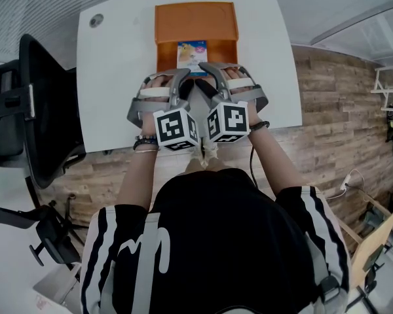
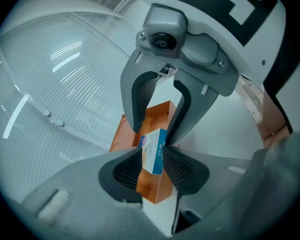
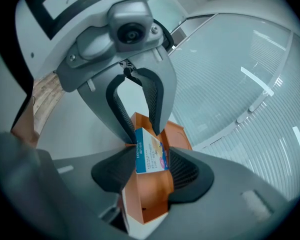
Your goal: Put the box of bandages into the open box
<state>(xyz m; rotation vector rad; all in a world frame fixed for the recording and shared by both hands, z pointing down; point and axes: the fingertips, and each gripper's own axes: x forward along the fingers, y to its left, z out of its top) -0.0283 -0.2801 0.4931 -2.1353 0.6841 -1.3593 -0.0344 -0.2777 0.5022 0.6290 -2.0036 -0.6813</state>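
Note:
The box of bandages point(image 1: 191, 52), white and blue with a picture on its face, hangs over the open orange box point(image 1: 166, 52) at the back middle of the white table point(image 1: 118, 84). Both grippers meet on it from the near side. My left gripper point(image 1: 187, 72) is shut on the box of bandages point(image 2: 154, 153), one pad on each narrow side. My right gripper point(image 1: 209, 70) is shut on the same box of bandages point(image 3: 150, 151) from the opposite side. In the left gripper view the right gripper's fingers point(image 2: 140, 104) reach down to its far end. The orange box's floor point(image 3: 150, 194) shows beneath it.
The orange box's lid point(image 1: 196, 21) lies flat behind its tray. A black office chair point(image 1: 26, 110) stands against the table's left edge. A round cable hole point(image 1: 96, 19) is in the table's back left corner. Wood floor point(image 1: 327, 129) lies to the right.

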